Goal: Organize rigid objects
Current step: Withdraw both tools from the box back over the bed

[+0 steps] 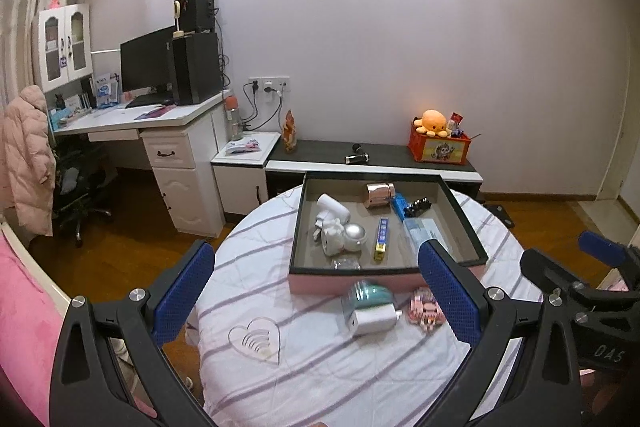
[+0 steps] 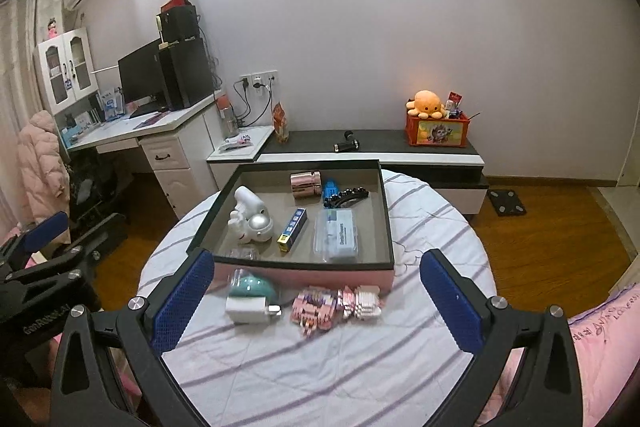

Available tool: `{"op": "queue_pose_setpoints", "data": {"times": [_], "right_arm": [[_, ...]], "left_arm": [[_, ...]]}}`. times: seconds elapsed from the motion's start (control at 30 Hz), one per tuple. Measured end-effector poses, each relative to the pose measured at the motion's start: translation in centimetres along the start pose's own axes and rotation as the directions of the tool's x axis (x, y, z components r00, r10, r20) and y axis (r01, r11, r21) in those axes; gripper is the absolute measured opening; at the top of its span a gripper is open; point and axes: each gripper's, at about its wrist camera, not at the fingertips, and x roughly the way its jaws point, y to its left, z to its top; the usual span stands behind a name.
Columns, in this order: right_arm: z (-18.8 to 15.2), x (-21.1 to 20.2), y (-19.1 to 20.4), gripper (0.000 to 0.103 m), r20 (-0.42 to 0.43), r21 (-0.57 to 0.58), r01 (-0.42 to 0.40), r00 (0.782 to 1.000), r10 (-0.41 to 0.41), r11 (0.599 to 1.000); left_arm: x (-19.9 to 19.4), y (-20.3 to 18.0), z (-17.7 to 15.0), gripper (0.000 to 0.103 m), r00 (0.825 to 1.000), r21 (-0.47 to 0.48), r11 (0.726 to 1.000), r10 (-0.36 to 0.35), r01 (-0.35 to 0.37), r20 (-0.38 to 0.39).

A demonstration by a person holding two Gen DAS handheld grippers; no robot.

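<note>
Most items already sit in my tray (image 2: 304, 269). The charger (image 2: 252, 309) and two block toys (image 2: 338, 305) remain on the table (image 2: 320, 367). Both tongs, left tongs (image 1: 316, 291) and right tongs (image 2: 316, 291), hang released and empty.

Right gripper (image 1: 600, 311) body showed "DAS" in the left wrist view; left gripper (image 2: 44, 291) body bore "GenRobot.AI", partly legible. Clear box (image 2: 335, 235) label and pink bedding (image 2: 600, 323) lettering too blurred to read
</note>
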Motion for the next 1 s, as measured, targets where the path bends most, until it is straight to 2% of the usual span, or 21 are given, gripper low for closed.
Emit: {"op": "queue_pose_setpoints", "data": {"times": [0.27,0.43,1.0], "right_arm": [[-2.1,-2.4,0.0,0.103,0.017,0.016,-0.002,1.000,0.002,1.000],[-4.1,-3.1,-0.3,0.103,-0.003,0.040,-0.009,1.000,0.010,0.999],[-5.1,-2.5,0.2,0.103,-0.036,0.016,0.010,0.999,-0.010,1.000]], "left_arm": [[-2.0,0.8,-2.6,0.103,1.000,-0.015,1.000,0.007,-0.007,-0.016],[-2.2,1.2,-4.3,0.103,0.999,-0.026,1.000,0.006,-0.007,-0.040],[-1.6,1.0,-5.0,0.103,0.998,-0.009,1.000,0.003,-0.004,-0.057]]}}
